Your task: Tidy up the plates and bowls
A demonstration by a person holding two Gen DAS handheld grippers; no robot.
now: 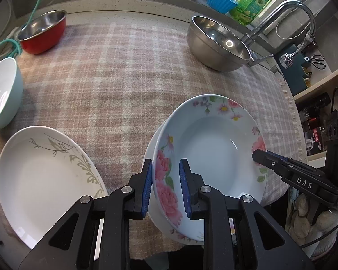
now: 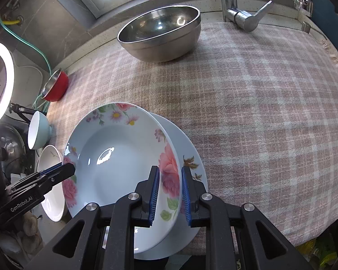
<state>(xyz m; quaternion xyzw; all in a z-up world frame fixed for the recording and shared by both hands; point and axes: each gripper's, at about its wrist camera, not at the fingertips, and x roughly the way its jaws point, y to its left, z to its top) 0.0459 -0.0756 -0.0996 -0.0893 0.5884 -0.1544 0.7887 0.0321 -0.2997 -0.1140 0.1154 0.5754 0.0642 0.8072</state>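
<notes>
Evidently flowered plate (image 1: 214, 148) atop white plate (image 2: 187, 148).

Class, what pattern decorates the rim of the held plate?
Pink roses and small flowers on the plate; right wrist view.

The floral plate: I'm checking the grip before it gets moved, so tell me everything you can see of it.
The floral plate is a deep, glossy, pale blue-white dish that looks ceramic, with pink roses, small daisies and green leaves around its rim, and it is empty. It sits tilted on a plainer white plate on the plaid cloth. The left gripper straddles one side of its rim and the right gripper the opposite side, blue-padded fingers on either face, with gaps visible.
</notes>
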